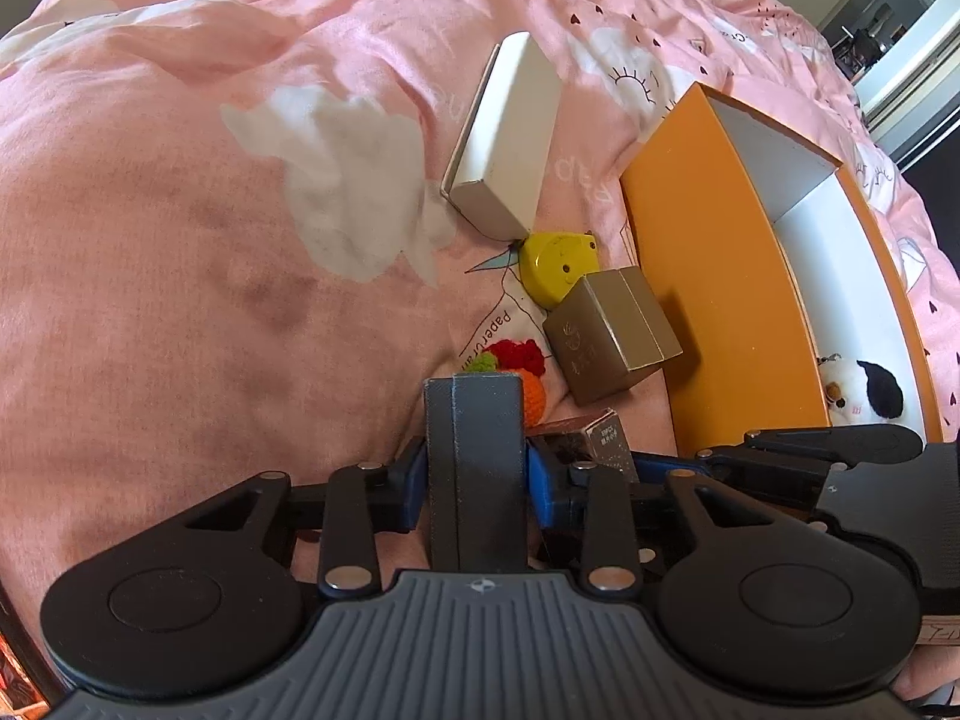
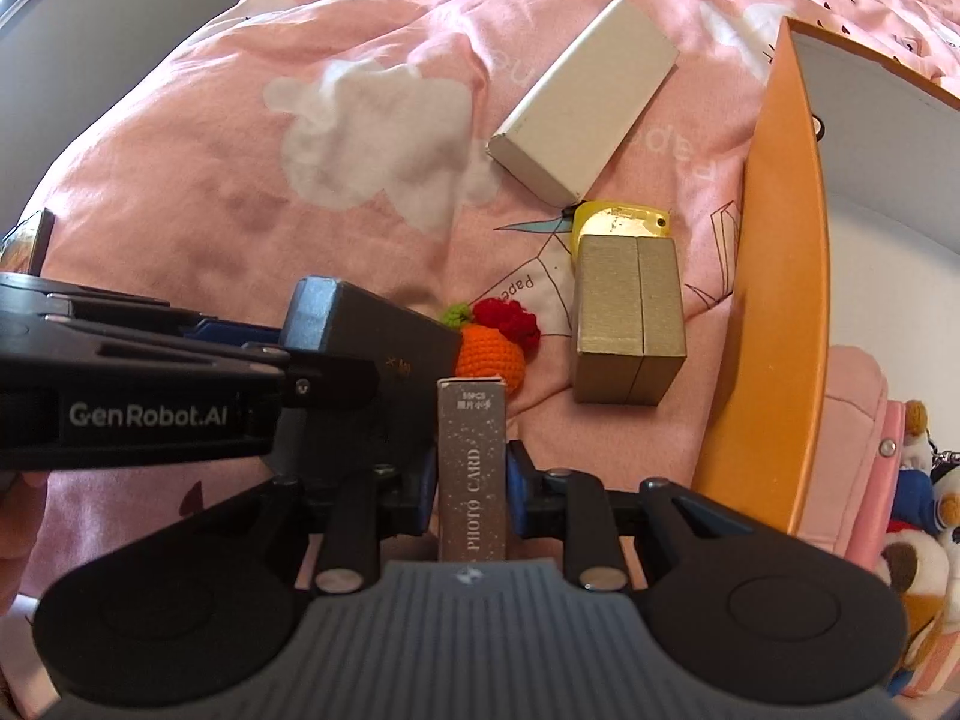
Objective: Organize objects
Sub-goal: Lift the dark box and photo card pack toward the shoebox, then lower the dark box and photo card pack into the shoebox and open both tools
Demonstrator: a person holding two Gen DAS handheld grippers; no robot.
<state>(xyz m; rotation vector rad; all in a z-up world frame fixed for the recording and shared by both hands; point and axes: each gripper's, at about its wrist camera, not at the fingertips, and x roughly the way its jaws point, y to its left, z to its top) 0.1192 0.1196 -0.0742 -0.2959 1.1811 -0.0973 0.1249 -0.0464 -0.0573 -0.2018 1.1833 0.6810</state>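
Observation:
My left gripper (image 1: 474, 471) is shut on a dark grey box (image 1: 474, 456), held upright above the pink bed; this box also shows in the right wrist view (image 2: 372, 336). My right gripper (image 2: 471, 480) is shut on a slim brown "PHOTO CARD" box (image 2: 472, 468), seen beside the left gripper too (image 1: 606, 441). Ahead on the bed lie a gold box (image 1: 612, 339) (image 2: 627, 321), a yellow round case (image 1: 555, 267) (image 2: 621, 219), a white long box (image 1: 507, 135) (image 2: 585, 105) and a crochet orange-and-red toy (image 1: 522, 369) (image 2: 489, 345).
An open orange box with a white inside (image 1: 678, 228) (image 2: 780, 300) stands to the right and holds plush toys (image 1: 864, 393) (image 2: 918, 540) and something pink (image 2: 852, 420). The pink duvet (image 1: 180, 240) is rumpled. A doorway (image 1: 888, 18) is at far right.

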